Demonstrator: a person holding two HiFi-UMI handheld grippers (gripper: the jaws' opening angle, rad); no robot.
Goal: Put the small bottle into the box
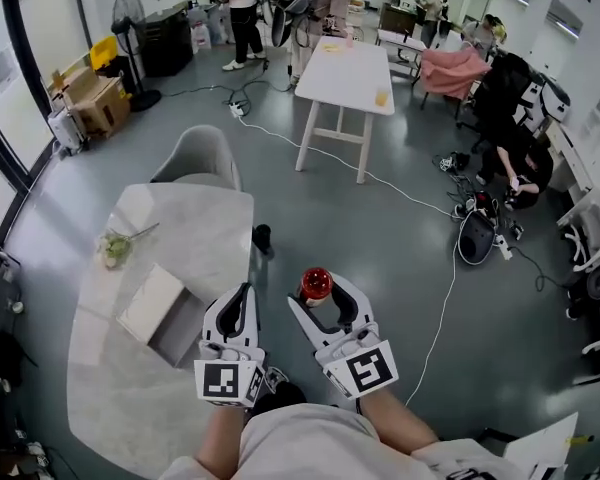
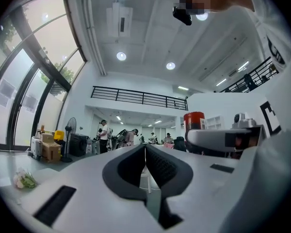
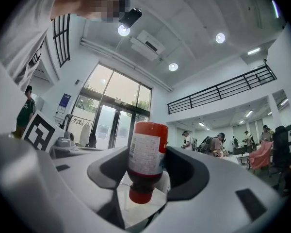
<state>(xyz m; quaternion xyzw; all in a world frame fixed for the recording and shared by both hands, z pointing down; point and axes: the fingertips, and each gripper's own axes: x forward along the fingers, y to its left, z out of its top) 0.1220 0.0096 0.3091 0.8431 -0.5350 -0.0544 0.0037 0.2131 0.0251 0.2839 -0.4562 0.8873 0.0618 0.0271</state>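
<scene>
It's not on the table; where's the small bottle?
Head view, centre: small bottle held in the right gripper, just right of the table, beside the left gripper.

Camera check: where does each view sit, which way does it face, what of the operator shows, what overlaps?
Head view: on the person's head, facing steeply down at left gripper, right gripper, table and box; forearms and shirt show.
Left gripper view: on the left gripper, facing along its shut jaws, tilted up toward the ceiling; shirt at upper right.
Right gripper view: on the right gripper, facing along jaws clamped on the small bottle; shirt at upper left.
Shared: small bottle in all three; balcony railing in both gripper views.
</scene>
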